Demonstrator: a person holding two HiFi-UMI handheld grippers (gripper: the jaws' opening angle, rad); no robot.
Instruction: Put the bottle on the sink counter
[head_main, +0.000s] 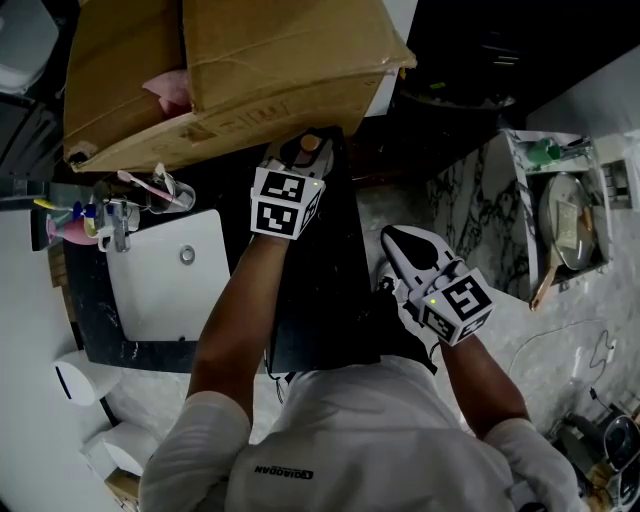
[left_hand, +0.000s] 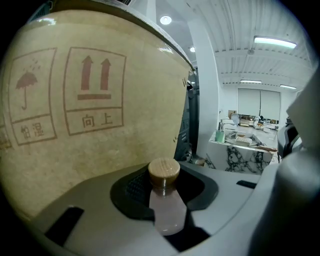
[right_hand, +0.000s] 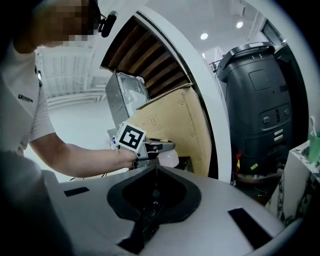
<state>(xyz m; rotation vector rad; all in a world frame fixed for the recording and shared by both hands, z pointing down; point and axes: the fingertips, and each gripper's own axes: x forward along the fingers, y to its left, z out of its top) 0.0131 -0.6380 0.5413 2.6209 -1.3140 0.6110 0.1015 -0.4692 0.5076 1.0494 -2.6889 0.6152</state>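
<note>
Head view: left gripper reaches forward and holds the bottle at its tip, just beside the lower edge of the box. The bottle is in the air, not on the tabletop. The sink is to its left, with a dark panel under the arm. Right gripper hangs to the right, apart from the bottle. Left gripper view: jaws are clamped on the pale bottle body, wooden cap up, and the box wall with arrow marks fills the background. Right gripper view: jaws are pressed together with nothing between them. It looks across at the left gripper and bottle, with a dark machine on the right.
</note>
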